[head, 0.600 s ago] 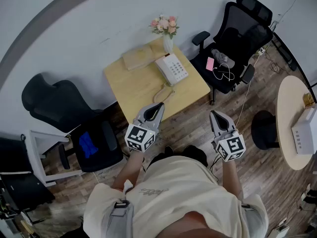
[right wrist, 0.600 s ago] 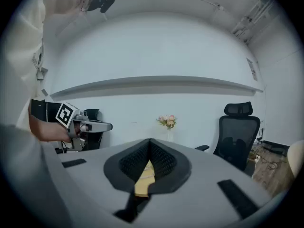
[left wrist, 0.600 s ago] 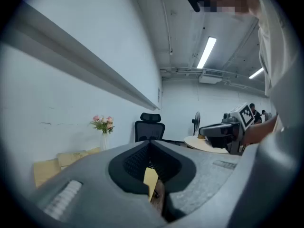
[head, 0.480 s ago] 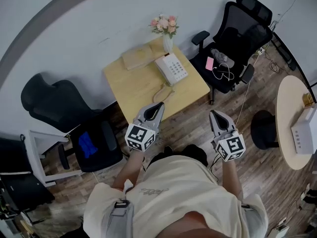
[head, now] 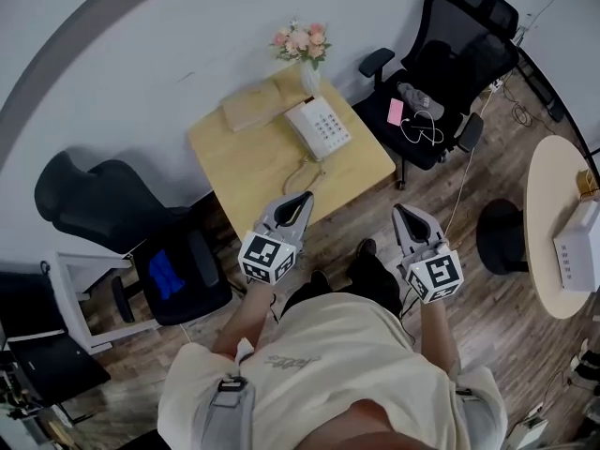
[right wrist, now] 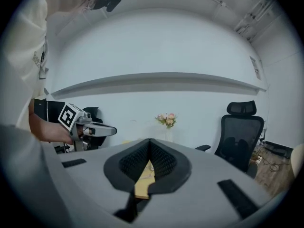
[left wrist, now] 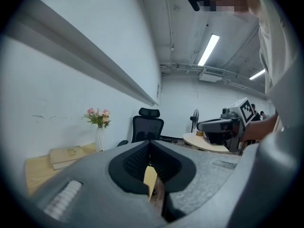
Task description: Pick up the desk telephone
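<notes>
A white desk telephone (head: 320, 127) sits on the small wooden table (head: 248, 172) by the wall, its handset on the cradle and a coiled cord (head: 305, 173) trailing toward the table's near edge. My left gripper (head: 298, 201) hovers just short of that near edge, shut and empty. My right gripper (head: 406, 216) hangs over the wooden floor to the right of the table, also shut with nothing in it. In both gripper views the jaws meet at the tips and only a strip of table shows between them (left wrist: 150, 180) (right wrist: 142, 182).
A vase of pink flowers (head: 302, 50) and a tan book (head: 251, 108) stand at the table's back. Black office chairs flank it: one at the left (head: 122, 218), one at the right (head: 441, 64) with a pink item on its seat. A round table (head: 548, 214) lies far right.
The view has shifted slightly: table and telephone sit a little higher and further left in the head view. Both grippers stay shut and keep about the same places.
</notes>
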A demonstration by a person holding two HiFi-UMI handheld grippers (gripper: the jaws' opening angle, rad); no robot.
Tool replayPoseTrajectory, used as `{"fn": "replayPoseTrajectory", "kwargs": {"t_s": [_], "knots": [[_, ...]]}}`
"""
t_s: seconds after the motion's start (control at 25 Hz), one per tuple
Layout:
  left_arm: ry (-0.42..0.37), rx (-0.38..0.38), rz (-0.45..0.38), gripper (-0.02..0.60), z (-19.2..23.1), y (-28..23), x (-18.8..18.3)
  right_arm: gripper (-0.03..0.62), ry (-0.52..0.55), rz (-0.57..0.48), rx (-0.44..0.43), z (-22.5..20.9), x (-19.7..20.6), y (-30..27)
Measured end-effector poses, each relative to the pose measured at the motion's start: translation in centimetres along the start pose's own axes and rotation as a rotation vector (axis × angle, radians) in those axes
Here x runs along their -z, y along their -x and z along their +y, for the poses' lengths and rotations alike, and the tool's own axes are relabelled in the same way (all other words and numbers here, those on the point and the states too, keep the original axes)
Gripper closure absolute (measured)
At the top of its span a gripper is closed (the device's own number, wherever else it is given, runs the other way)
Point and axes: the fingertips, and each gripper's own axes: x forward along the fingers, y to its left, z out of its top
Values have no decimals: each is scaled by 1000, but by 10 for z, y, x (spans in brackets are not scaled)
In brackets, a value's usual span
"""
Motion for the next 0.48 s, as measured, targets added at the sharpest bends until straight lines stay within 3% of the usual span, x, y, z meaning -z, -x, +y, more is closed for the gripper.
{"fn": "replayPoseTrajectory", "kwargs": {"t_s": [0.2,0.36,0.48], "knots": [[1,-19,34,565,1,-42,-2,596,-42,9,-52,-34,10,-22],[26,-27,13,565,8,-84,-24,595,-34,-8,-92,-78,1,-46],[-1,-61,16,565,18,-109,-38,595,-27,-15,-130,-103,2,-65]]}}
